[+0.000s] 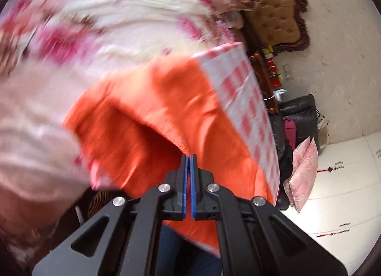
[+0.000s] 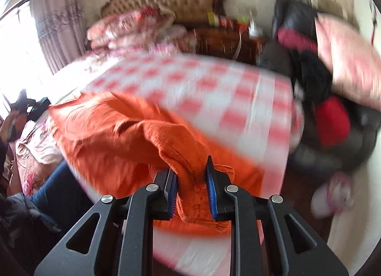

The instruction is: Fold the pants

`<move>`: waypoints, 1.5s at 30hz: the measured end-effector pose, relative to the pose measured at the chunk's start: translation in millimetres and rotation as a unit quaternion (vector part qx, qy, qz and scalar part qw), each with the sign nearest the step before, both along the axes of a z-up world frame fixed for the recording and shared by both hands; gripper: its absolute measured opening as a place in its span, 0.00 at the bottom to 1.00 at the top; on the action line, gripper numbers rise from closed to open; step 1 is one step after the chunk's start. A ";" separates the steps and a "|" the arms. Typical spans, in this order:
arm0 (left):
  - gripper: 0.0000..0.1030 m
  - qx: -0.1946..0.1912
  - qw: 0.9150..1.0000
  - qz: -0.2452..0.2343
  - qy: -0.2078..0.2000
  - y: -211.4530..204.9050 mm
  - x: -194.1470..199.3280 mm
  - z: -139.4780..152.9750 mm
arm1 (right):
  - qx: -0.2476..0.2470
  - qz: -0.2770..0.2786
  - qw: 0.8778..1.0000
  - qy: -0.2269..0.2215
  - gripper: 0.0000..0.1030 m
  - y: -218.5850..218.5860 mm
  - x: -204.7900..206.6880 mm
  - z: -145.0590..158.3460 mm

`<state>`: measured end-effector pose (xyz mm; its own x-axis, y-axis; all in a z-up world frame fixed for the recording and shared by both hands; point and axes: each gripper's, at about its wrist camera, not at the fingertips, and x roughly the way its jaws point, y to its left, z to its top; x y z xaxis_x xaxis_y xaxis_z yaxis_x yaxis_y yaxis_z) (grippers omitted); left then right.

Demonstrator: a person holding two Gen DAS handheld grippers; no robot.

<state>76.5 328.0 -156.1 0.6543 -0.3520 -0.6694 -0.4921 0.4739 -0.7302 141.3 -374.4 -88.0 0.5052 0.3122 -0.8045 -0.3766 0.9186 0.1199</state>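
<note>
The left gripper [image 1: 190, 156] points toward 12 o'clock in its view, its blue-padded jaws pressed almost together, pinching a thin edge of the orange pants [image 1: 152, 109]. The right gripper [image 2: 191, 171] also points toward 12 o'clock, jaws set wider, clamping a thick bunched fold.

Ahead of the right gripper [image 2: 191, 176] the checked cloth [image 2: 190, 80] lies bare; right of it, a heaped chair [image 2: 333, 114] blocks passage.
</note>
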 end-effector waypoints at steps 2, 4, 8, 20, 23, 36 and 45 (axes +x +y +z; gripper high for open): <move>0.01 -0.015 1.000 0.010 0.000 -0.5 -17.0 -20.5 | -0.002 -0.023 0.999 0.031 0.26 -3.9 -9.8 -25.3; 0.01 -0.010 1.000 0.012 -0.006 -1.5 -21.2 -26.1 | 0.020 -0.070 0.996 0.049 0.45 -15.5 -18.9 -37.9; 0.01 -0.018 0.999 0.009 -0.028 -2.7 -15.3 -24.0 | 0.129 -0.151 0.978 0.062 0.81 -50.8 -41.3 -35.7; 0.01 -0.033 0.999 0.008 -0.040 -5.7 -13.4 -31.0 | 0.364 -0.296 0.867 0.165 0.82 -82.5 -71.2 -63.0; 0.01 -0.034 0.998 0.009 -0.044 -7.5 -16.1 -28.9 | 0.365 -0.329 0.851 0.187 0.82 -76.1 -78.5 -73.3; 0.01 -0.029 0.998 -0.017 -0.045 -3.6 10.7 -18.3 | 0.374 -0.345 0.838 0.197 0.19 -59.4 -39.0 -59.8; 0.01 0.002 0.993 -0.039 -0.107 11.2 131.2 116.2 | 0.364 -0.259 0.893 0.052 0.18 -71.9 123.0 76.8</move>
